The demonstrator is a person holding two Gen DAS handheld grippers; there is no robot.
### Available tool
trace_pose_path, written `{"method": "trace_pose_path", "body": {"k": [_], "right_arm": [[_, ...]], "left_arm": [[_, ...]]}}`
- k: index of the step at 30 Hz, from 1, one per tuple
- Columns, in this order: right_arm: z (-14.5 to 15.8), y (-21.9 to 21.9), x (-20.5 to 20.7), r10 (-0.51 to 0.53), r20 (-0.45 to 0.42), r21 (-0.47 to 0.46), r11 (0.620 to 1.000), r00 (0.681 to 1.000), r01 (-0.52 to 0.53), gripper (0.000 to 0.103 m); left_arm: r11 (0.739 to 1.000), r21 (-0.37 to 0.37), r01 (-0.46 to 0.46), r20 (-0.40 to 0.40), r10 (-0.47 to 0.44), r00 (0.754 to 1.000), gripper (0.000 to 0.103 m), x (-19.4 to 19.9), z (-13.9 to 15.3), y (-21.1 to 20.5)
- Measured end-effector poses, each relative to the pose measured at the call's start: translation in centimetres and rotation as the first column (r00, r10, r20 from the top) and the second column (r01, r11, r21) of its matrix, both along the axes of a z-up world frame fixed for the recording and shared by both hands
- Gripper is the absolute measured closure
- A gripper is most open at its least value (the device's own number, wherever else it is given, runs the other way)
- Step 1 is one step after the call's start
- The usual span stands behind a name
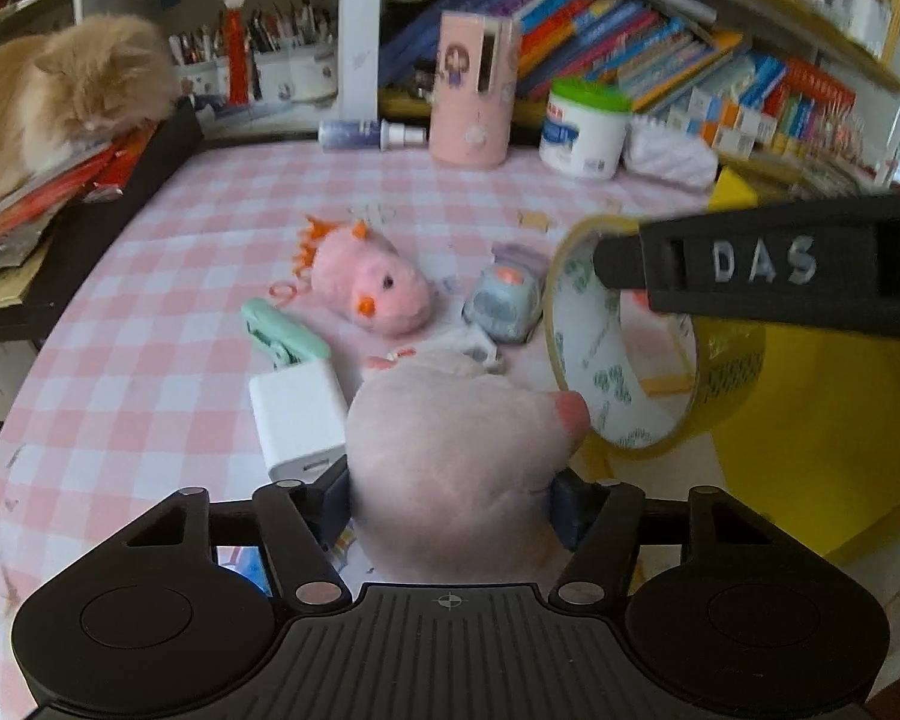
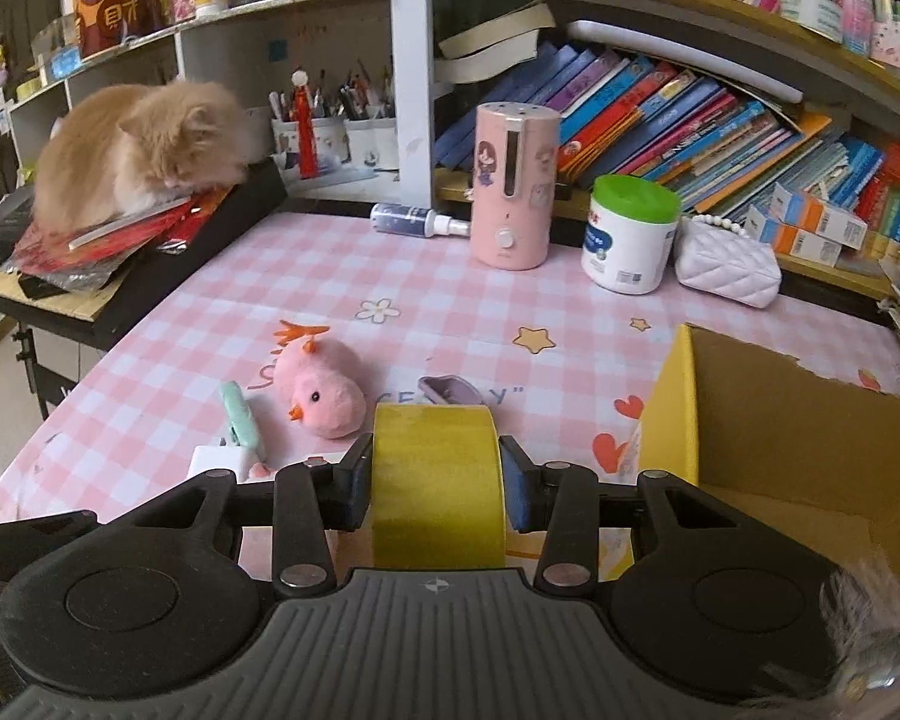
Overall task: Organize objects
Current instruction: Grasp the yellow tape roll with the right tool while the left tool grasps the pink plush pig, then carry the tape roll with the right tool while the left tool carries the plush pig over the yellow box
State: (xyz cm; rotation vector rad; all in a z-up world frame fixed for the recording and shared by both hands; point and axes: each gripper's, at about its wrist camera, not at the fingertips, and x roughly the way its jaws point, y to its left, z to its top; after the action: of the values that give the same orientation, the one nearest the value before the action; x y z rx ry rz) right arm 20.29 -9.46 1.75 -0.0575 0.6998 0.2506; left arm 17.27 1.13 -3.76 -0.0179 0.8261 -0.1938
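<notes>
Squarely between the right claw's (image 2: 438, 483) pinching pads, the yellow tape roll (image 2: 438, 474).

The pink checked table (image 2: 342, 276) bears a pink chick plush (image 2: 321, 396) and a white tub (image 2: 627, 234).

Left gripper (image 1: 450, 498) pinches the pale plush toy (image 1: 456, 456) on both sides; the right gripper's finger (image 1: 768, 264) holds a tape roll (image 1: 618, 348) over the yellow box (image 1: 822, 420).
</notes>
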Motion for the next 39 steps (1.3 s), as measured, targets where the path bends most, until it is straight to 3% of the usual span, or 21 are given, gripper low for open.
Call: {"method": "trace_pose_path", "body": {"k": [9, 17, 39], "right_arm": [[2.4, -0.9, -1.7, -0.030, 0.066, 0.060, 0.998, 0.997, 0.026, 0.064], [2.8, -0.4, -5.0, -0.004, 0.053, 0.076, 0.997, 0.999, 0.000, 0.064], [0.4, 0.1, -17.5, -0.104, -0.077, 0.102, 0.988, 0.992, 0.112, 0.064]], "left_arm": [[0.995, -0.071, -0.065, 0.144, 0.075, 0.987, 0.040, -3.3, 4.0, 3.0], [0.991, -0.102, -0.088, 0.156, 0.103, 0.982, 0.040, -6.6, 4.8, 5.2], [0.990, -0.115, 0.077, 0.096, -0.066, 0.993, 0.040, -15.5, 4.3, 6.3]]}}
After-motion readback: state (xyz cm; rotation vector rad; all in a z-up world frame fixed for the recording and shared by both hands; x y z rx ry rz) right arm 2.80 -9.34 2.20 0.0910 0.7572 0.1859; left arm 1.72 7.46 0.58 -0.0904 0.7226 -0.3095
